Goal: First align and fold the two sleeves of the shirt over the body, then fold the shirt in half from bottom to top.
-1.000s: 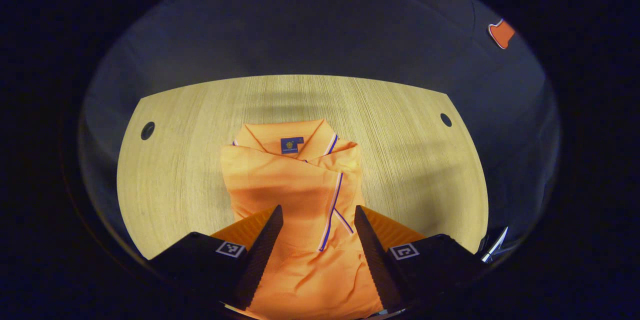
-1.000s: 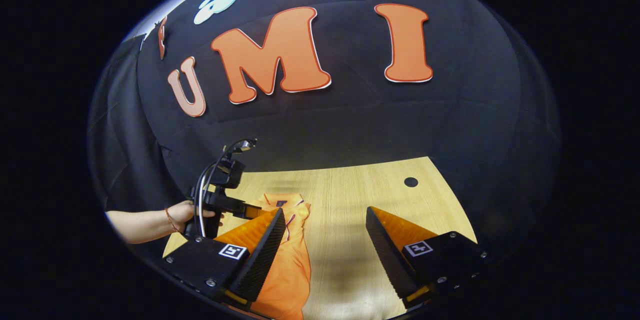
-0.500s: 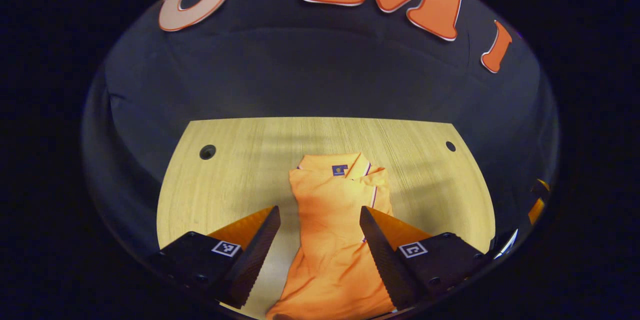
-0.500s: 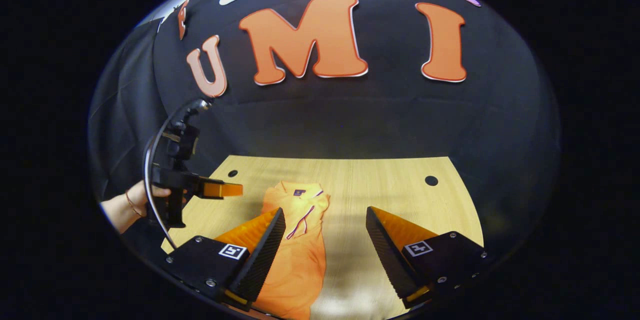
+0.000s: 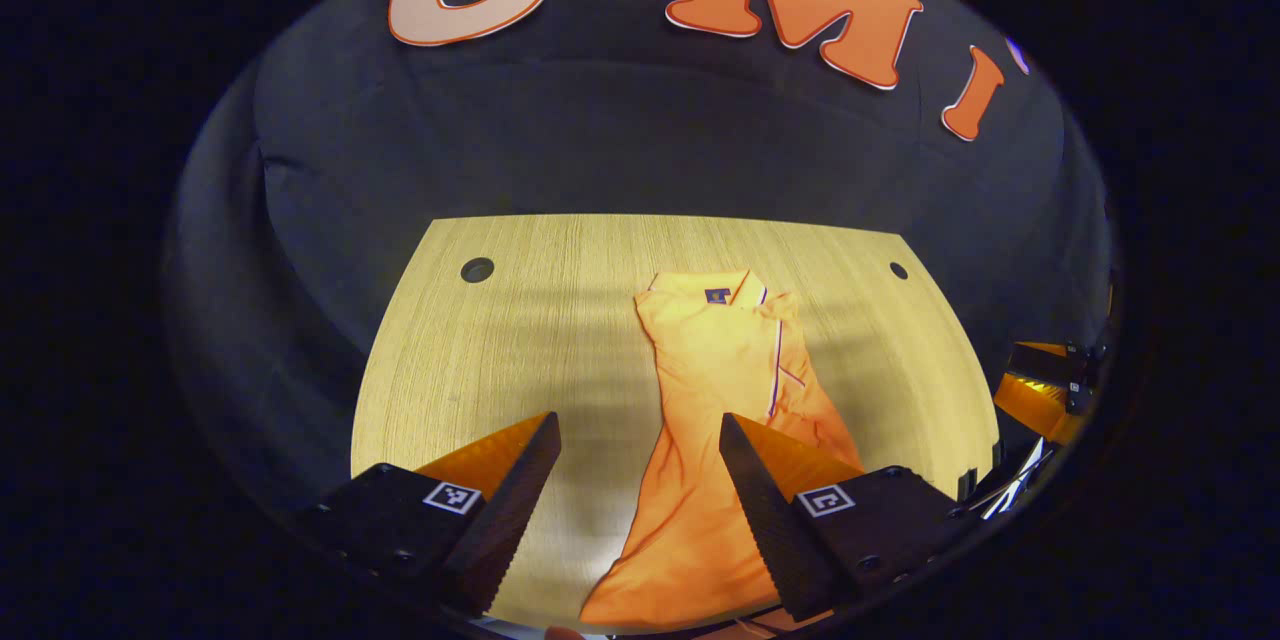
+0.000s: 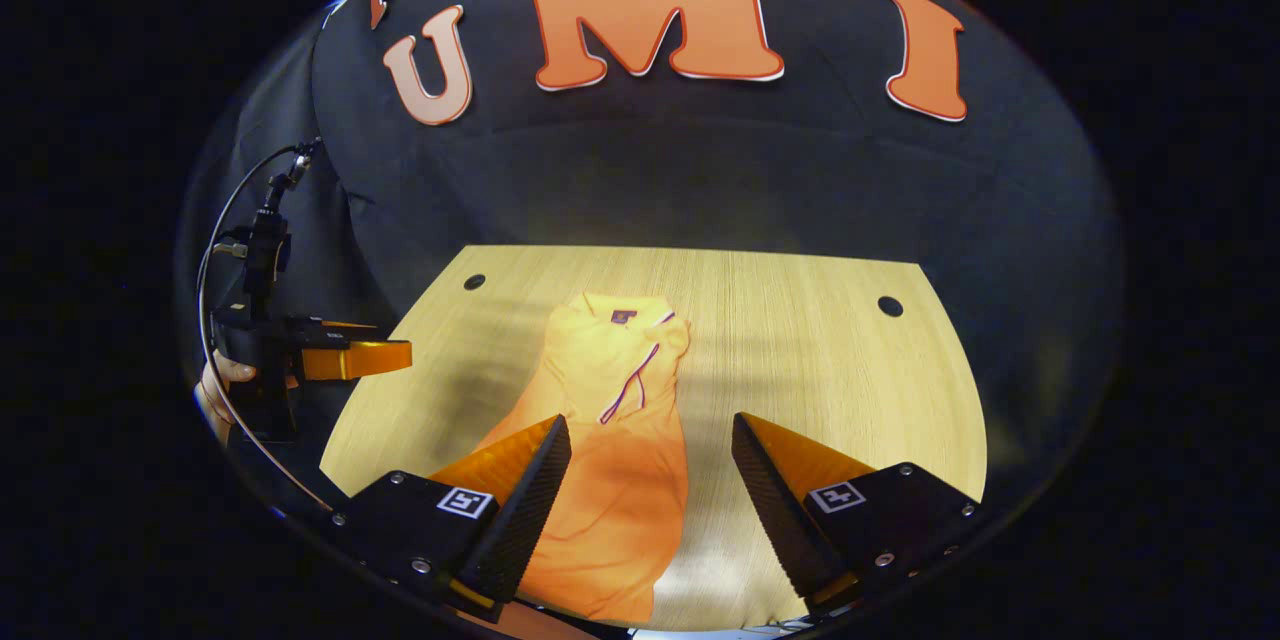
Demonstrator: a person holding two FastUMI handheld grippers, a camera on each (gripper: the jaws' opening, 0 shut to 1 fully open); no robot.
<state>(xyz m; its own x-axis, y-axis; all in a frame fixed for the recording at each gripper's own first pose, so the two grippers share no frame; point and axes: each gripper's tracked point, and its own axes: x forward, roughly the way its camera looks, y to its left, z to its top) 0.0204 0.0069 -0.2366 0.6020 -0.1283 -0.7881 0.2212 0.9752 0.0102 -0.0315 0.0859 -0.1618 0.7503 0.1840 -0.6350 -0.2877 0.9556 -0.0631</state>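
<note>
My left claw [image 5: 640,440] hangs above the near edge of the worktop [image 5: 520,340] with its jaws spread wide and nothing between them. My right claw [image 6: 650,440] is likewise wide apart and empty, raised over the same near edge. The orange shirt [image 5: 720,400] lies flat on the worktop as a long narrow strip (sleeves already laid over the body), collar at the far end, hem toward me. In the right gripper view the left claw [image 6: 350,360] shows off to the side, held by a hand [image 6: 215,385].
</note>
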